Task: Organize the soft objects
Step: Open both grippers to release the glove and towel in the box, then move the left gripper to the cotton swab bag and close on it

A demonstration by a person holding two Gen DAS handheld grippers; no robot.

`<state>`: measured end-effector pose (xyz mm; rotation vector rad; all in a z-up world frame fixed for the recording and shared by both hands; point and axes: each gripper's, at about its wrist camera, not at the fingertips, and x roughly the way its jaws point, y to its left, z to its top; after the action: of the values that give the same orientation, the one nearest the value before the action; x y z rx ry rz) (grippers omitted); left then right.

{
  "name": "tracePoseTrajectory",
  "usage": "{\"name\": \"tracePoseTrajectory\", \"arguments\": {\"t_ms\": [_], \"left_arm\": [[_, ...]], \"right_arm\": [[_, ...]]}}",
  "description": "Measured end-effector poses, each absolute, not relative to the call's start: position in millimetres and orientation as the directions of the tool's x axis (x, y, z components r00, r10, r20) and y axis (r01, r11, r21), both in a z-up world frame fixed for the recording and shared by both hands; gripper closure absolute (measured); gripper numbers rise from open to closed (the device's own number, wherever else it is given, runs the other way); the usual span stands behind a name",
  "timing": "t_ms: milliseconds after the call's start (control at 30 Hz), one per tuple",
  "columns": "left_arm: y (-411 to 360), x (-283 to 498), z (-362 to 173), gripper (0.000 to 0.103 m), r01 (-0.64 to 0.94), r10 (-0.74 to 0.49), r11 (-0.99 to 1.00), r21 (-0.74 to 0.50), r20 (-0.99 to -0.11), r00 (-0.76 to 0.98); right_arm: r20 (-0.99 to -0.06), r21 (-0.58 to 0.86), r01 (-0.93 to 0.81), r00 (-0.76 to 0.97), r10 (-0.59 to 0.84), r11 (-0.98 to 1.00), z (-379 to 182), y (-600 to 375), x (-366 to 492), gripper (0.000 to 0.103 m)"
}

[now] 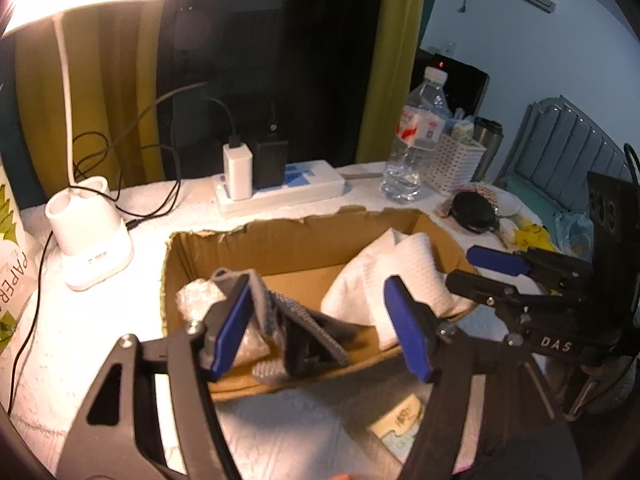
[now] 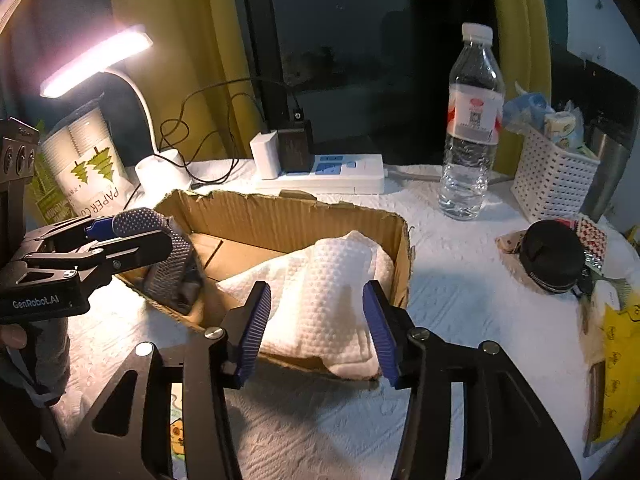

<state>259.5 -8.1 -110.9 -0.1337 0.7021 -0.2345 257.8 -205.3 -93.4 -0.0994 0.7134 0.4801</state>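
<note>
A torn cardboard box [image 1: 288, 248] sits on the white-covered table; it also shows in the right wrist view [image 2: 280, 220]. A folded white towel [image 1: 396, 276] lies in its right half [image 2: 320, 288]. A grey dotted glove [image 1: 296, 320] hangs over the box's left half, draped against the left finger of my left gripper [image 1: 320, 332], whose jaws stand wide apart. In the right wrist view the glove [image 2: 168, 256] hangs from the left gripper [image 2: 132, 232]. My right gripper [image 2: 316, 328] is open just above the towel, also seen in the left wrist view [image 1: 440, 272].
A desk lamp base [image 1: 92, 248], a power strip with chargers [image 1: 280, 184], a water bottle [image 2: 472, 128], a white basket [image 2: 552, 180] and a black pouch [image 2: 552, 256] ring the box. A paper bag [image 2: 88, 168] stands at the left.
</note>
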Motion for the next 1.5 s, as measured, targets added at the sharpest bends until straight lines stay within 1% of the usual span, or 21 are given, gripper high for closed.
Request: {"name": "tracePoseTrajectory", "arguments": {"t_ms": [67,200,300,433,533,633,733,1067,1500], "left_arm": [[-9.2,253.3,-106.6,0.032,0.178,-0.266,0.963,-0.202,-0.614,0.743],[-10.1,241.2,-97.4,0.021,0.196,-0.284,0.958,-0.209,-0.593,0.753],[-11.3,232.2,-90.9,0.021,0.217,-0.3,0.954,-0.209,-0.583,0.755],[-11.7,228.7,-92.8,0.02,0.244,-0.317,0.948,-0.202,-0.598,0.736],[-7.4,231.2,-103.3,0.02,0.253,-0.326,0.945,-0.206,-0.628,0.706],[2.0,234.7,-121.0,0.02,0.237,-0.307,0.951,-0.197,-0.674,0.672],[15.8,234.2,-131.3,0.02,0.203,-0.287,0.958,-0.203,-0.69,0.665],[57.0,212.0,-137.5,0.02,0.109,-0.224,0.972,-0.208,-0.681,0.698],[58.2,172.2,-125.8,0.02,0.108,-0.236,0.966,-0.234,-0.636,0.735]], "right_arm": [[-0.644,0.069,-0.455,0.66,0.388,0.888,-89.1,-205.8,251.7,0.052],[-0.632,0.062,-0.452,0.672,0.386,0.89,-81.4,-206.8,239.1,0.051],[-0.622,0.057,-0.449,0.682,0.384,0.891,-75.6,-208.5,228.8,0.051],[-0.61,0.068,-0.452,0.687,0.396,0.89,-70.1,-210.2,216.9,0.051],[-0.61,0.072,-0.458,0.682,0.403,0.886,-71.3,-209.5,212.1,0.051],[-0.619,0.078,-0.468,0.669,0.411,0.88,-75.2,-206.5,212.6,0.051],[-0.626,0.073,-0.484,0.659,0.418,0.872,-78.0,-199.2,215.6,0.051],[-0.651,0.059,-0.523,0.626,0.43,0.85,-86.6,-162.0,224.7,0.051],[-0.643,0.021,-0.514,0.65,0.406,0.857,-74.5,-156.0,188.1,0.051]]}}
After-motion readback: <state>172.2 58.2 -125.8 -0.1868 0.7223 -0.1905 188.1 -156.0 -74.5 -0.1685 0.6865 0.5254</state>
